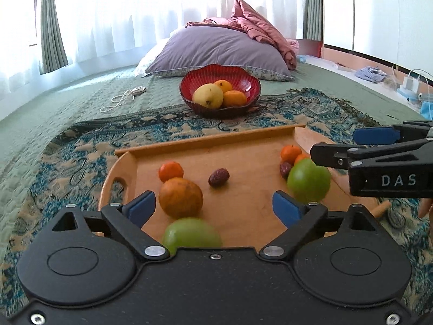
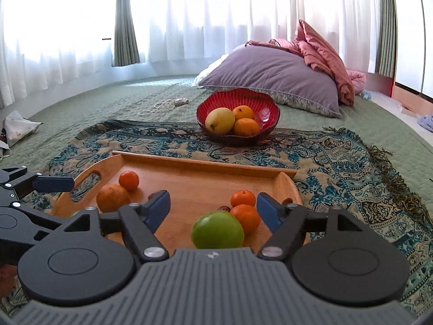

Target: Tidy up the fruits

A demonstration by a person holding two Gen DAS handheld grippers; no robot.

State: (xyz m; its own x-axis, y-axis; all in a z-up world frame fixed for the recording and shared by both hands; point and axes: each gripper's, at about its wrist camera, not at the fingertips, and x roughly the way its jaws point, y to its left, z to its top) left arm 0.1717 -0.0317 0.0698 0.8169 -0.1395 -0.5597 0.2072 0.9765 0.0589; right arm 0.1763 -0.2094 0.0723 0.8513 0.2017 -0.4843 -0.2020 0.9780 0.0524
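Observation:
A wooden tray [image 1: 243, 138] [image 2: 205, 162] lies on a patterned throw and holds loose fruit. My left gripper [image 1: 215, 208] is open over its near side, with a large orange [image 1: 180, 197] and a green apple [image 1: 192, 233] between the fingers. A small mandarin [image 1: 171, 171] and a brown date [image 1: 218, 177] lie beyond. My right gripper [image 2: 213, 207] is open around a second green apple [image 2: 217, 230] [image 1: 308, 180], beside two mandarins [image 2: 245, 216]. A red bowl [image 1: 243, 81] [image 2: 266, 108] behind the tray holds a yellow pear [image 1: 207, 95] and two oranges.
A purple pillow [image 1: 216, 48] and pink bedding [image 1: 259, 27] lie behind the bowl. A white cord [image 1: 121, 98] lies on the green bedspread at the left. Chargers and clutter [image 1: 414, 86] sit at the right edge. Crumpled paper [image 2: 19, 127] lies far left.

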